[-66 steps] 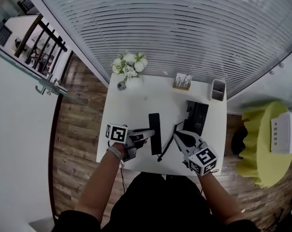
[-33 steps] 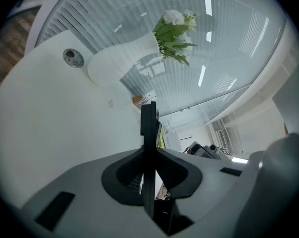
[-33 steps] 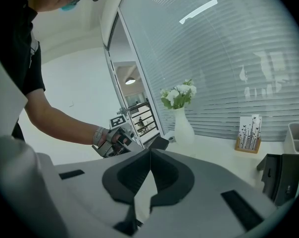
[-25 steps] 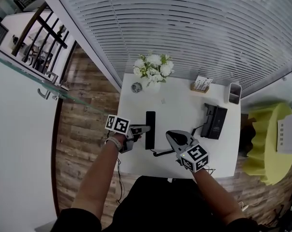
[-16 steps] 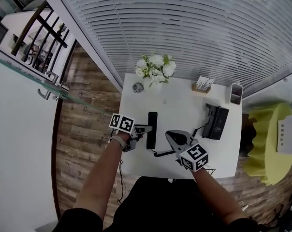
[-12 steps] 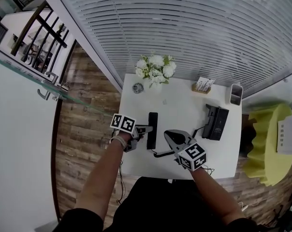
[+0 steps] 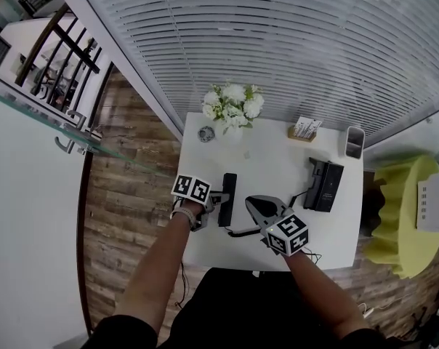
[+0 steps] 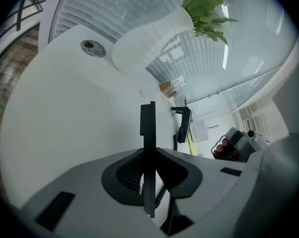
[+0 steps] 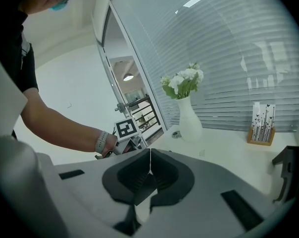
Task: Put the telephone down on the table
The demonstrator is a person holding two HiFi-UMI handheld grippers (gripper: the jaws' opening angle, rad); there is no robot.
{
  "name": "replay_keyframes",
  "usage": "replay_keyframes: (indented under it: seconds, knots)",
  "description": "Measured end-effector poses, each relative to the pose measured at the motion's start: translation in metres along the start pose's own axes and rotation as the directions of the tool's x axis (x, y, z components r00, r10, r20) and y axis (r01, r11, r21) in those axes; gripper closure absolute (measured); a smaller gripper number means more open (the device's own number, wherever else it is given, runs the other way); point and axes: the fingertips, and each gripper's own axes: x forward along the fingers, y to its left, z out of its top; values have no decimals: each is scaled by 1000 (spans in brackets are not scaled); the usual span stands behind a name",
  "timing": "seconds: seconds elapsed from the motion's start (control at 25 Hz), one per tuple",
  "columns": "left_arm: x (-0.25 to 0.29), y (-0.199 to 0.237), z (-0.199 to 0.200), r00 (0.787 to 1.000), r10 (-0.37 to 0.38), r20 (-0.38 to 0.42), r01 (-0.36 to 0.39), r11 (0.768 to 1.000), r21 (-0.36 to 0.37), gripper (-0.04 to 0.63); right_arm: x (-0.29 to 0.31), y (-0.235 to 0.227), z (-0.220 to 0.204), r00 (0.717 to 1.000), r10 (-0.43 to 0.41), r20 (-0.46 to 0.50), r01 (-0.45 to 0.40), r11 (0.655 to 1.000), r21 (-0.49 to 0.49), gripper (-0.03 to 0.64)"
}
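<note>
Near the left edge of the white counter (image 7: 278, 158), the left tongs (image 7: 218, 197) were clamped on the slim black telephone handset (image 7: 228, 186). The handset ran lengthways from the near edge towards the far one. In the left gripper view it stood on edge between the jaws, gripped by its flat sides. Whether it touched the counter could not be told. Beyond it, at the far edge, stood a white vase of white flowers (image 7: 232, 107). Just right of the handset, over the near half of the counter, the right tongs (image 7: 252, 203) were pressed together with nothing between them. Near the right edge lay the black telephone base (image 7: 323, 185), and by the far right corner stood a grey cup (image 7: 354, 142).
</note>
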Motion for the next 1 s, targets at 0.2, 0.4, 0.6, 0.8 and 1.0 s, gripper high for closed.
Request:
replay_keyframes:
  seconds: [0.2,0.4,0.6,0.8,1.0]
  knots:
    - [5,7,2,999,33,-6,-33,999,-19,520,-2,-1,-1,1000,-7,2,7,1000,7,594]
    - [7,13,4,998,65,-13,-65,997,-39,520,0,0,-1,1000,-7,1,7,1000,11,594]
    - [10,16,4,996,89,-16,-89,995,-42,520,-3,1,-2,1000,-2,-1,2,1000,14,594]
    - [12,21,3,991,129,-15,-130,990,-47,518,-8,-2,-4,1000,-10,-3,10,1000,17,594]
    - [13,22,4,981,188,-43,-187,982,25,511,-12,-4,-4,1000,-15,3,15,1000,22,594]
